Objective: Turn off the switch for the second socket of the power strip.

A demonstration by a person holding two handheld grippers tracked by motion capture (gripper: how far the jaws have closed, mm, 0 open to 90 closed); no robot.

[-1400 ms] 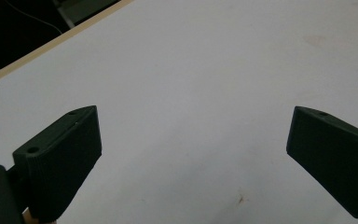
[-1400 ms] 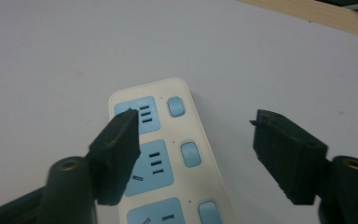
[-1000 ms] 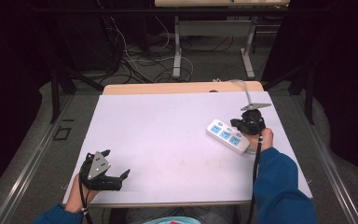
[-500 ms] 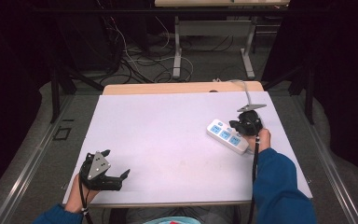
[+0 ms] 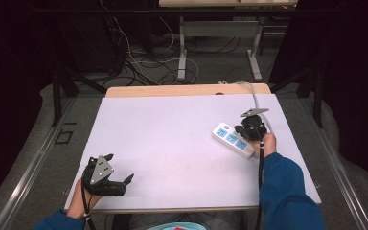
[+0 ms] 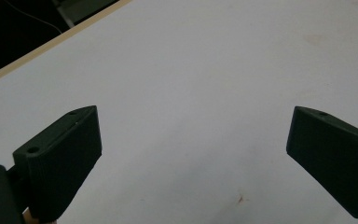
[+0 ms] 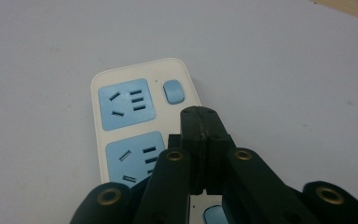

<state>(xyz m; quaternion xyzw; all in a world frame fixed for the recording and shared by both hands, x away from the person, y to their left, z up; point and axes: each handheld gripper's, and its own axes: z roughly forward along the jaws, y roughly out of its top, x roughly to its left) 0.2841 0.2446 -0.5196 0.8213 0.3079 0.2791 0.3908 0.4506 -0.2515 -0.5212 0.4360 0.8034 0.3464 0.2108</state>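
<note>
A white power strip (image 5: 231,140) with blue sockets lies on the right part of the white table (image 5: 172,139). In the right gripper view the power strip (image 7: 130,116) shows two blue sockets and a small blue switch (image 7: 174,91). My right gripper (image 5: 247,128) hovers over the strip's near half, its jaws pressed together with nothing between them; its tips (image 7: 201,114) sit just short of the switch. Whether they touch the strip I cannot tell. My left gripper (image 5: 120,179) rests near the table's front left corner, jaws wide apart over bare table (image 6: 191,93).
A pale cord (image 5: 256,98) runs from the strip's side off the table's far edge. A wooden strip (image 5: 182,90) borders the table's far side. Beyond it stand dark floor, tangled cables (image 5: 139,62) and the legs of another table (image 5: 184,52).
The right gripper has shifted very slightly over the power strip. The left gripper has stayed where it was.
</note>
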